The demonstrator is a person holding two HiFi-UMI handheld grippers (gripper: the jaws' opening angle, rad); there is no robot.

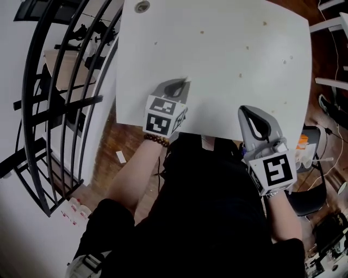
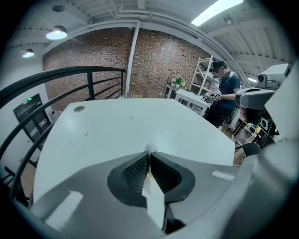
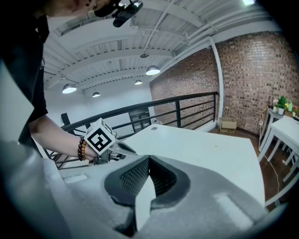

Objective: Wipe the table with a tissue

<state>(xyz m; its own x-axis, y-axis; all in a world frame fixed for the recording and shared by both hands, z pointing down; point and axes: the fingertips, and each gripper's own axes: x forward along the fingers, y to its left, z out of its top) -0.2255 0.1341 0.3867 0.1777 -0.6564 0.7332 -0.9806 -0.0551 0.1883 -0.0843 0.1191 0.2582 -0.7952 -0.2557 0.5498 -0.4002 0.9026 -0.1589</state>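
A white table (image 1: 217, 59) carries several small brown crumbs (image 1: 265, 23) toward its far and right parts. My left gripper (image 1: 184, 82) lies over the table's near edge, its jaws shut. A small white wad that looks like tissue (image 2: 150, 147) pokes out at the tip of the left gripper (image 2: 149, 152). My right gripper (image 1: 246, 112) is held at the near right edge of the table, shut, with nothing showing between its jaws. In the right gripper view the right gripper (image 3: 148, 159) points across the table (image 3: 205, 149) toward the left gripper's marker cube (image 3: 100, 138).
A black railing (image 1: 60, 81) runs along the table's left side over a drop. A round grommet (image 1: 142, 6) sits at the far left corner. Other white tables (image 1: 329, 24) and a dark chair (image 1: 310, 184) stand to the right. A person (image 2: 225, 93) stands by shelves beyond the table.
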